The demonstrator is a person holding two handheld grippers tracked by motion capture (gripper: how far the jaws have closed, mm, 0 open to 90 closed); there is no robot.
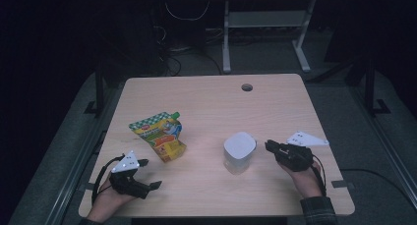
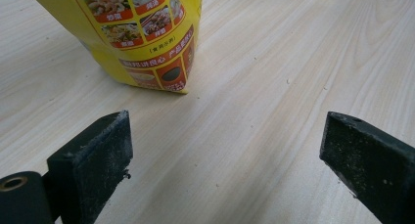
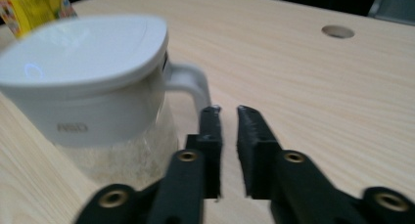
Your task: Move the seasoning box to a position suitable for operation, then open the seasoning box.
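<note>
With our right gripper [image 3: 226,109] nearly shut and empty beside the jug's handle [image 3: 188,82], and our left gripper [image 2: 225,136] wide open, empty, near the pouch [image 2: 142,33], we should square up before gripping.

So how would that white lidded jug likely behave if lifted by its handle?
The jug looks rigid, so probably no flex. Its clear lower wall shows pale grainy contents, so likely weighty. The handle sits at one side, so the jug may swing or tilt.

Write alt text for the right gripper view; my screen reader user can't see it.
The right gripper, jaws nearly shut on nothing, points at the handle of a white lidded jug on a wooden table. A yellow pouch stands behind.
</note>
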